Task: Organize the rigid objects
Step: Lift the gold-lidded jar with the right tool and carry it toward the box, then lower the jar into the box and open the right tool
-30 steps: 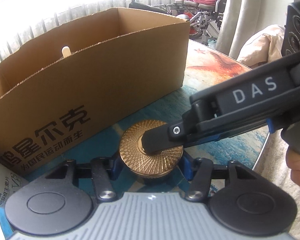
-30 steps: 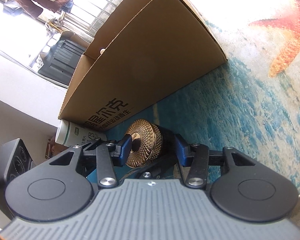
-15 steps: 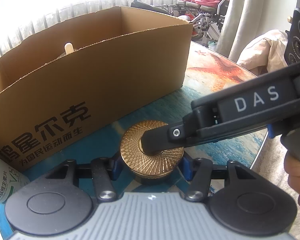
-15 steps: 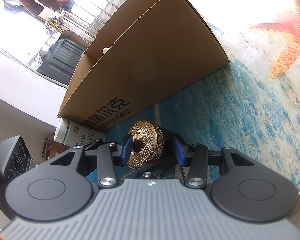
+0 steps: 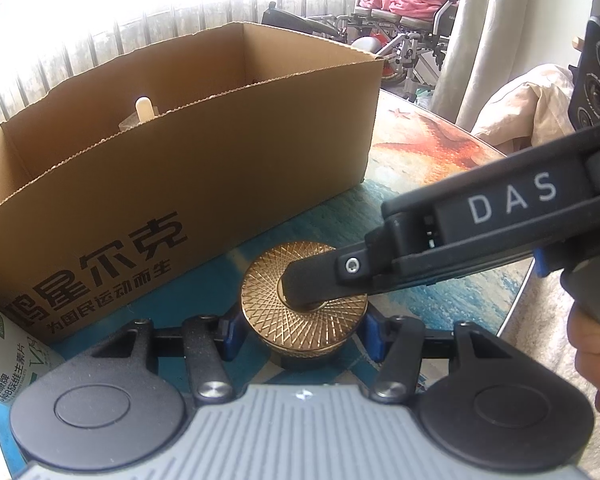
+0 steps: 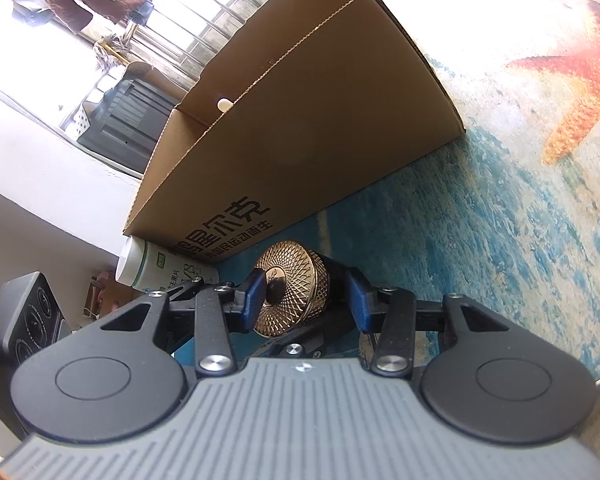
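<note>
Basically a two-gripper hold on one part, so sequencing matters. The left gripper [image 5: 302,336] has its blue pads on opposite sides of the gold knurled piece [image 5: 304,300], across its width, and reads as clamped on it. The right gripper [image 6: 306,300] comes in rolled sideways. One pad sits on the centre of the top face, the other is behind the dark base, so it looks closed on the piece top to bottom. The lower finger is hidden in the left view.

The piece sits low over the table [image 5: 460,312], just in front of the cardboard box [image 5: 180,184]. I can't tell whether it touches the surface.

My read: handover, or a joint lift into the box.
- Release one grip only once the other is clearly firm.
- The side grip bites on knurling. The top-to-bottom grip lands on a smooth centre boss and could slip or pivot.
- Lift straight up and clear the front wall before moving over it.
- Mind the white stick-like item [image 5: 144,108] poking up inside, and the bottle [image 6: 152,268] lying at the box corner.

Looks: a short round metal part, brass-gold, with a fine crisscross pattern on top, a ribbed rim and a darker lower section. Rigid, probably heavy for its size.
</note>
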Demonstrator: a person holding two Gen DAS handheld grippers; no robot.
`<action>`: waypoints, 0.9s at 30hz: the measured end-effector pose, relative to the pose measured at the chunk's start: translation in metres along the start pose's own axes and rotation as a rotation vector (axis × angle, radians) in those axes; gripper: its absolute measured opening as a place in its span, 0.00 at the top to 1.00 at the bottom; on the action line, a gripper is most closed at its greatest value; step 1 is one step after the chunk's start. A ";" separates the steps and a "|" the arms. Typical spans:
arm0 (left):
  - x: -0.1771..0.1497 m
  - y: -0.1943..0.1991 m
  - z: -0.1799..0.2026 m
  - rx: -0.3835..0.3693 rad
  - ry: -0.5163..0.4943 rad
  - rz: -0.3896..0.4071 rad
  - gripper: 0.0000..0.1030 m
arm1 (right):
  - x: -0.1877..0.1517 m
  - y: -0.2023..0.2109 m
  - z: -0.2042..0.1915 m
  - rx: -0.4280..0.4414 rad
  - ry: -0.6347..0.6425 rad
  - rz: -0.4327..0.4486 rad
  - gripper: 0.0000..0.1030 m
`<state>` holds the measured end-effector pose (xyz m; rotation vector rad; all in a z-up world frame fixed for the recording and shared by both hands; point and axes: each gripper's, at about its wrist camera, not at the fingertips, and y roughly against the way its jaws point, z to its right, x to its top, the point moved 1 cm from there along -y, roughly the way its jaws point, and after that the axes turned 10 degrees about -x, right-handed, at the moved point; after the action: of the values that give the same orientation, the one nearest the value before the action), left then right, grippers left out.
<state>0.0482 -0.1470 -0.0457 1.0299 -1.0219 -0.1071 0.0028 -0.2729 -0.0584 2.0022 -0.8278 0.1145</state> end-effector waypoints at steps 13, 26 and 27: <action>0.000 0.022 0.009 0.020 -0.015 0.052 0.45 | -0.001 0.021 -0.014 0.011 0.042 0.047 0.58; 0.012 0.059 0.014 0.032 -0.038 0.152 0.45 | 0.006 0.063 -0.050 0.020 0.122 0.151 0.58; 0.016 0.064 0.015 0.030 -0.039 0.167 0.45 | 0.009 0.068 -0.055 0.019 0.133 0.166 0.58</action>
<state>0.0224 -0.1296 0.0142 0.9681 -1.1436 0.0249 -0.0176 -0.2570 0.0255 1.9189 -0.9080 0.3483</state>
